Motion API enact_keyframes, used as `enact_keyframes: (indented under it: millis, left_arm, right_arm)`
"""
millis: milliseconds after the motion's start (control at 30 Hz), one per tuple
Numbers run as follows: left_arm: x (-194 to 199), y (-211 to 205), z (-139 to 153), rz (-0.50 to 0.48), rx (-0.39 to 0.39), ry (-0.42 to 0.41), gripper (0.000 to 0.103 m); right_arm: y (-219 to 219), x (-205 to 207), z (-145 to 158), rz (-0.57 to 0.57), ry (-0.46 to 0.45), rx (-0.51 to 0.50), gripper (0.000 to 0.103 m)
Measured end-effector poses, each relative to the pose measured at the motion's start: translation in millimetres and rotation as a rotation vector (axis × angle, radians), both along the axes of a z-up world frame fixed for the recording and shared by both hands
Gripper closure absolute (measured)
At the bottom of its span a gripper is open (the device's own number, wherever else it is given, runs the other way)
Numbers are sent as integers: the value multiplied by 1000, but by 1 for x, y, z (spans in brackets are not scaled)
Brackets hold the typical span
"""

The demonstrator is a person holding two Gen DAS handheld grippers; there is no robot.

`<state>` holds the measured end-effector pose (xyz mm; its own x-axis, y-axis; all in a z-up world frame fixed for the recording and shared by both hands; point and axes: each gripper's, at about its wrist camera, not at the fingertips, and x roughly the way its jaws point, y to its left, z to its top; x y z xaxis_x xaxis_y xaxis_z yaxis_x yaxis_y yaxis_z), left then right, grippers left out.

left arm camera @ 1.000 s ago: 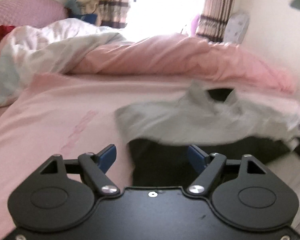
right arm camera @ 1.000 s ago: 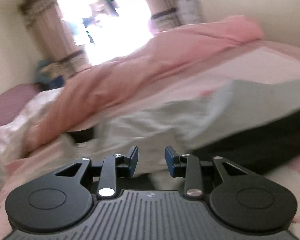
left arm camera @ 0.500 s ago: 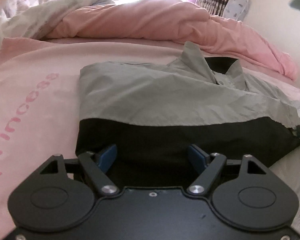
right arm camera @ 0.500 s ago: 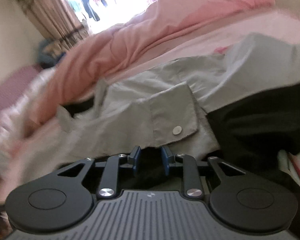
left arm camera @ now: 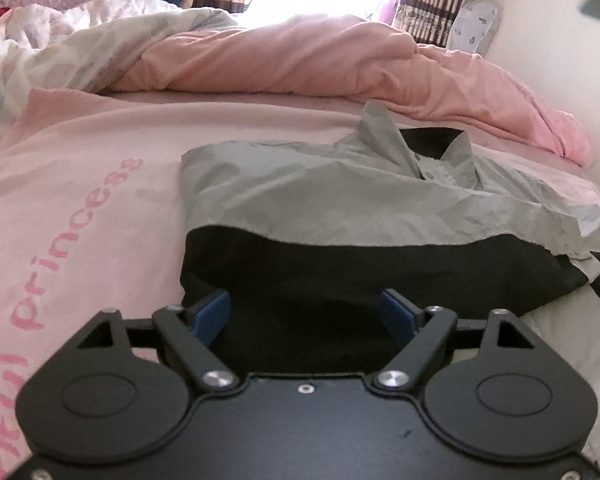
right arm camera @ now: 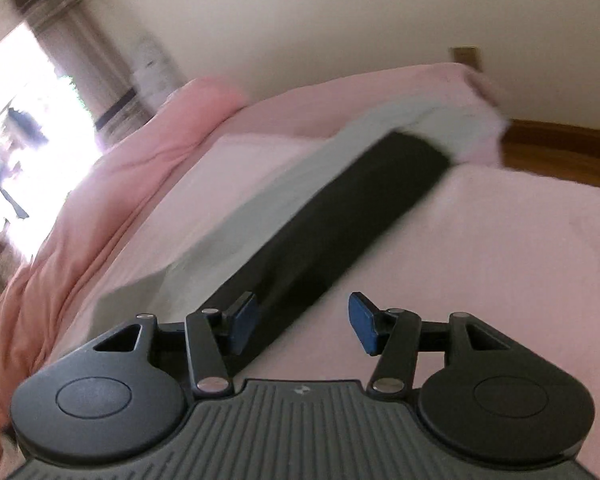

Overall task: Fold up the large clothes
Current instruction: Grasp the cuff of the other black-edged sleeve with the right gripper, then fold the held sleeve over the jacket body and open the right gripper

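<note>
Black left gripper (left arm camera: 305, 312) and right gripper (right arm camera: 303, 322), blue-padded jaws, silver screws.

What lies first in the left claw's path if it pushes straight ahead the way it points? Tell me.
The left claw, jaws opening with nothing pinched, points down at the black lower panel of the grey-and-black collared jacket lying on the pink bedsheet. It would probably meet that black fabric first, though depth is unclear.

Bare pink bedsheet (left arm camera: 80, 184) left of the jacket (left arm camera: 320, 200): free lane. Heaped pink duvet (left arm camera: 300, 64) walls off the far side. Wall (left arm camera: 560, 60) closes the right edge.
</note>
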<state>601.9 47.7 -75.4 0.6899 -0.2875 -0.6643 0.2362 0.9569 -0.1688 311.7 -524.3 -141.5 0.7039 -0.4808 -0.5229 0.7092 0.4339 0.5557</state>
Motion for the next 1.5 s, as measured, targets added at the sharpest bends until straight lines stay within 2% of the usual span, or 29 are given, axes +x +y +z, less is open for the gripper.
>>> enact_keyframes:
  millis: [100,200,400,467,533,600,633,700,800,867,967,1100,1167,1267,1300,1333,1367,1400,1433,1467,1500]
  left_arm:
    - [-1,-2,-1,10,25,2,21]
    - [-1,-2,-2,18,38,8,21]
    - [-1,-5,-2,29,72,7,21]
    - [-1,-5,-2,32,76,6,21]
    - [-1,-5,-1,37,79,3,20]
    - [-3,-3,0,37,80,4,20]
    - [-4,-3,1,37,80,2,20]
    - [-6,0,3,38,81,-3,20]
    - [-9,5,8,46,71,-12,20]
    - [-11,9,12,50,54,-13,20]
    - [-17,16,18,52,37,-21,20]
    - [-27,24,27,47,8,-39,20]
    - [-33,30,30,54,-16,-47,20]
    - [-39,40,34,62,-91,-32,20]
    - [-40,44,35,62,-122,-22,20]
    - [-41,46,34,61,-145,-14,20]
    - [-42,49,34,61,-176,-5,20]
    - [-43,51,33,59,-210,7,20]
    - [-42,53,32,52,-248,24,20]
    - [-41,53,30,44,-289,41,20]
    - [-41,52,27,37,-324,56,21]
  right_arm:
    - [-23,-5,-14,-63,-47,59,40]
    - [-40,-14,-26,-118,-165,110,40]
    - [-65,-7,-37,-198,-292,128,39]
    - [-72,-2,-39,-219,-303,122,48]
    - [-73,2,-36,-238,-250,101,84]
    - [-72,4,-29,-231,-197,80,95]
    - [-70,3,-26,-228,-195,69,100]
    - [-65,3,-12,-220,-206,29,100]
    - [-43,10,27,-167,-200,-85,101]
    - [-20,20,58,-105,-226,-163,101]
    - [31,44,108,49,-305,-263,101]
    - [141,99,166,366,-403,-386,101]
    - [199,124,179,525,-443,-419,101]
    - [294,166,178,812,-487,-384,95]
    - [329,181,169,909,-495,-353,74]
    - [355,193,162,987,-477,-339,39]
    - [380,205,154,1075,-428,-343,28]
    - [404,215,143,1136,-357,-358,28]
    - [419,218,134,1169,-299,-380,43]
    - [424,217,127,1177,-263,-392,44]
    - [420,212,119,1182,-256,-369,41]
